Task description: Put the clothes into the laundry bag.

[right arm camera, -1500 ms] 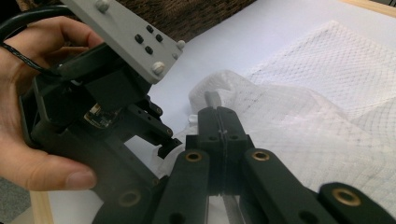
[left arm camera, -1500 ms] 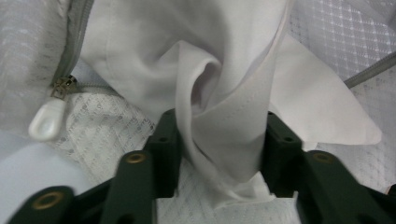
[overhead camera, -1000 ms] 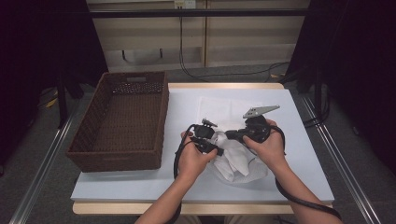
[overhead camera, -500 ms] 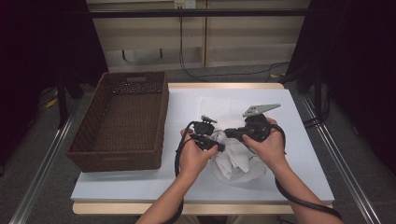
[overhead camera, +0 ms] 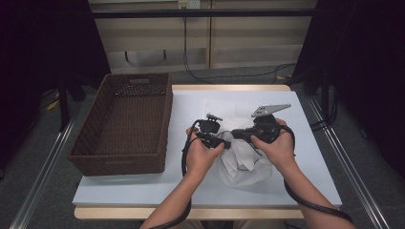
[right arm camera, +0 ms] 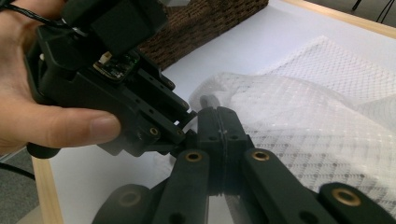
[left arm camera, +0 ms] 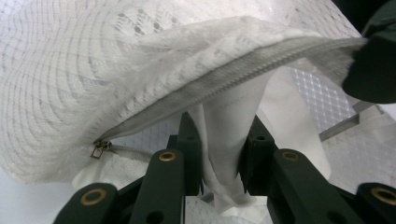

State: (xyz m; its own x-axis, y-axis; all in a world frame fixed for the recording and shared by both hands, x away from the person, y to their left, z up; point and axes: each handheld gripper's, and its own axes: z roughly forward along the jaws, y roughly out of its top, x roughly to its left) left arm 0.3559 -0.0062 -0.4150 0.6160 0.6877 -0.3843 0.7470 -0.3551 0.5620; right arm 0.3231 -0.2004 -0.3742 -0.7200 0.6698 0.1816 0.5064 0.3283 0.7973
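Both tongs meet over my white mesh laundry bag (overhead camera: 241,160), lying bunched on the white table (overhead camera: 143,188) near its front edge. My left gripper (left arm camera: 219,156) pinches a fold of white cloth below the bag's zipper (left arm camera: 224,81); my right gripper (right arm camera: 219,126) is clamped tight, what it pinches hidden. An empty wicker basket (overhead camera: 125,125) stands to the left, well apart.

Left gripper (overhead camera: 220,141) and right gripper (overhead camera: 240,135) meet tip to tip (both clamped).
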